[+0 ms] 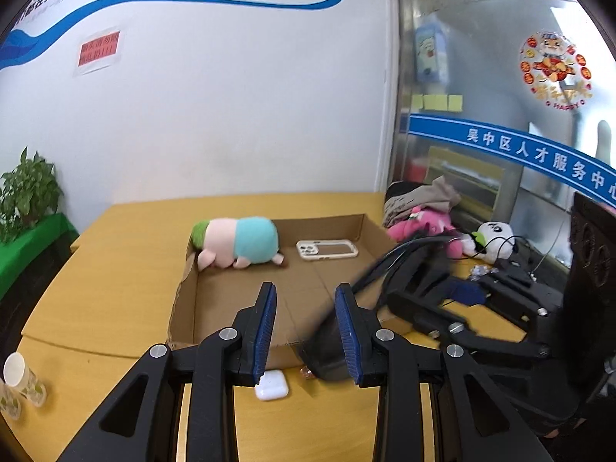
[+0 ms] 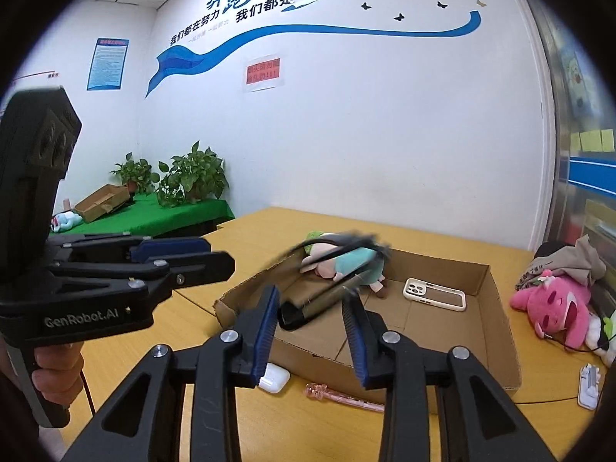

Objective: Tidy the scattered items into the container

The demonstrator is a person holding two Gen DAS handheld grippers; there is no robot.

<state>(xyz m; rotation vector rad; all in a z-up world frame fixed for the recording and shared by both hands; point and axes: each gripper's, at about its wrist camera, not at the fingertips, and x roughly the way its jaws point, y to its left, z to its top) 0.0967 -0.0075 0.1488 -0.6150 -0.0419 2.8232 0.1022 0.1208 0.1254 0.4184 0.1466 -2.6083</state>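
Observation:
An open cardboard box lies on the yellow table and holds a pastel plush toy and a white phone case. My right gripper is open; a black object with a strap, blurred by motion, is in the air just beyond its fingertips, above the box. It also shows in the left wrist view. My left gripper is open and empty above the box's near edge. A white earbud case lies before the box.
A pink pen-like item lies by the box's near wall. A pink plush, a panda plush and clothes sit at the right. A paper cup stands front left. A white clip lies at the right.

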